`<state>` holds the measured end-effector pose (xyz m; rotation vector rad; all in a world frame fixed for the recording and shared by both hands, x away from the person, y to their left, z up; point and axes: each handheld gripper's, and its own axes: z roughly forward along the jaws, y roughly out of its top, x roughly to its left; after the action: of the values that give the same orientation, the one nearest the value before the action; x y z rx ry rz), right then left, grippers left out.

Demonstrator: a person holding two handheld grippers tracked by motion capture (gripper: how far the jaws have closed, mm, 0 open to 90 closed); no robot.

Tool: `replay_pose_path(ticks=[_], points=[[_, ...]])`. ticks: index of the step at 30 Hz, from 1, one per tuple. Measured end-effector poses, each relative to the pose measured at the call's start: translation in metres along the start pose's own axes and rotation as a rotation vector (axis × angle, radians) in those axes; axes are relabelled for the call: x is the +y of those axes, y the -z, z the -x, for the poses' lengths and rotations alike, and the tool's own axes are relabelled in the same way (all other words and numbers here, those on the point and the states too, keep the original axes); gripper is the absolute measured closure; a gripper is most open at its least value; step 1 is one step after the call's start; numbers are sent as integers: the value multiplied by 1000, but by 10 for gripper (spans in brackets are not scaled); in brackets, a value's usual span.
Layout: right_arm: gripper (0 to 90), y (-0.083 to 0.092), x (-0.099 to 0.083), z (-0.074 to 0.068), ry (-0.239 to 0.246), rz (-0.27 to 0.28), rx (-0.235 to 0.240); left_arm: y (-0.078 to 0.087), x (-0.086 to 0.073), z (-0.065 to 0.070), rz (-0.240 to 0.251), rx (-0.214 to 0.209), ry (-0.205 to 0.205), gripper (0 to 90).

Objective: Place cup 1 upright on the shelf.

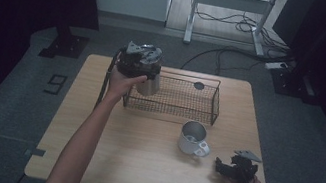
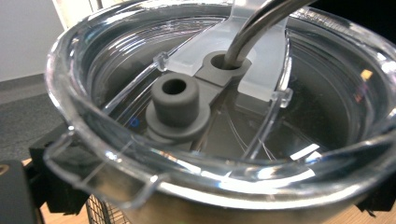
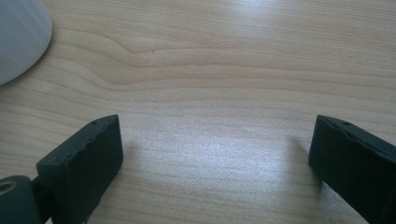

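1. Left gripper [image 1: 146, 76]: I have it at the far left of the bench [image 1: 147, 170], raised over the left end of the wire basket. It is pinching a steel tumbler [image 1: 147, 87]. My left gripper view looks straight down onto the tumbler's clear plastic lid [image 2: 140, 79], with the black jaws flanking the cup wall at both lower corners.

2. Steel tumbler: upright, held at the basket's left end. I cannot tell whether its base touches the mesh. The lid carries a grey rubber stopper [image 2: 176, 100] and, beside it, a grey grommet through which a metal straw [image 2: 254, 28] passes.

3. Wire basket [image 1: 175, 98]: dark mesh, rectangular, lying across the far half of the bench. A small dark round item [image 1: 199, 85] sits near its back rim.

4. Metal mug [image 1: 193, 138]: silver, open top up, handle turned toward my side, standing on the bench in front of the basket and right of centre.

5. Right gripper [image 1: 226, 167]: at the near right of the bench, just beside the mug. Jaws spread wide, with bare wood between them in the right gripper view. The mug's pale wall [image 3: 21, 37] shows at that view's upper left, apart from the jaws.
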<state>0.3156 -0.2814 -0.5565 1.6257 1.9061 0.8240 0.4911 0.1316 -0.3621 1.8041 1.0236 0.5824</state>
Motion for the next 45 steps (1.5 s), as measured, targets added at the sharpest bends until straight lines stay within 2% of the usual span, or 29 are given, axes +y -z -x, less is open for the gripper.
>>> replay_pose_path(ticks=[16,34,45], points=[[29,0,0,0,0,1,1,-24,-7,-6,-24,0,14,41],[29,0,0,0,0,1,1,-49,-23,-3,-75,-5,14,41],[29,0,0,0,1,1,1,-60,-34,-6,-106,13,31,41]])
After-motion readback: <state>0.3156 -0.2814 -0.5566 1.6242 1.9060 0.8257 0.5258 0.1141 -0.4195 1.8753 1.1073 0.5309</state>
